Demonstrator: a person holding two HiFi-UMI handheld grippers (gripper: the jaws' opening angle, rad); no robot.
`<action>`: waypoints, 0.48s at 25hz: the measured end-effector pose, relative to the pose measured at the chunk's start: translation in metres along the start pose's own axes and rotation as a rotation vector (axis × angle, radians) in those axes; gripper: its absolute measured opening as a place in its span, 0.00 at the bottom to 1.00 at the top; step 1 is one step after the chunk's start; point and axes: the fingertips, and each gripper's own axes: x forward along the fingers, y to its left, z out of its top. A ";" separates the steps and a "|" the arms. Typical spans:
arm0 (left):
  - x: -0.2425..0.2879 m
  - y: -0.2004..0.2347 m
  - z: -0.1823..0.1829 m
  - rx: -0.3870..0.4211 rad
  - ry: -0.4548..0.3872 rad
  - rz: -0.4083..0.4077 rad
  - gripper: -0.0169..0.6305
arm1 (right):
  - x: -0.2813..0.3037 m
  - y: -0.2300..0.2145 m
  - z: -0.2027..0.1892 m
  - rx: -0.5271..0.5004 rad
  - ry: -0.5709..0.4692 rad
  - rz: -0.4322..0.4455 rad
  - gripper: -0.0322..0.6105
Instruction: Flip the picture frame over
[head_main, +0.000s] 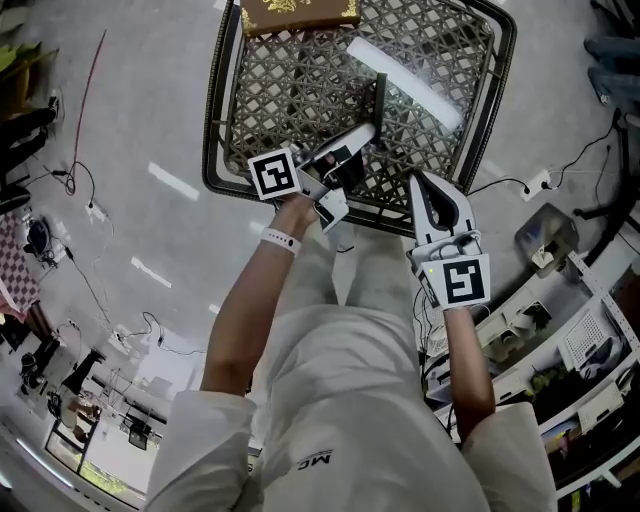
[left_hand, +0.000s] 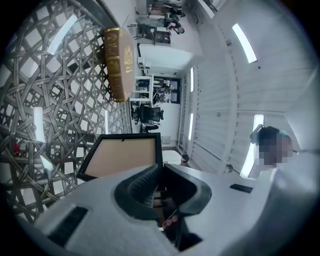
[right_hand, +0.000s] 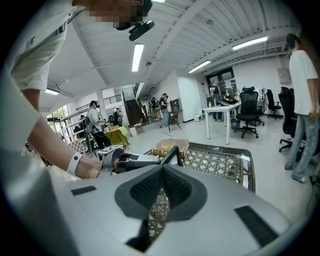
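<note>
The left claw (head_main: 366, 134), in the middle of the head view, is clamped on one edge of the black picture frame (head_main: 379, 96), which stands on edge on the lattice worktop (head_main: 300, 90). The left gripper view shows the frame's tan back board (left_hand: 122, 156) above the jaws. The right claw (head_main: 419, 182) hangs at the worktop's near rim, its jaws together on nothing. A brown box (head_main: 298, 12) with gold ornament lies at the top edge; its print is unreadable. The white shirt (head_main: 330, 400) at the bottom carries the letters "MC".
</note>
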 end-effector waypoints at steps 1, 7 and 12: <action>0.000 0.002 0.000 -0.013 -0.002 -0.009 0.11 | 0.001 0.000 0.000 0.001 0.001 0.000 0.08; 0.001 0.009 0.006 -0.046 -0.015 -0.047 0.11 | 0.006 -0.002 -0.001 0.005 0.004 -0.001 0.08; -0.003 0.011 0.008 -0.044 -0.011 -0.049 0.11 | 0.010 0.000 -0.003 0.005 0.009 0.004 0.08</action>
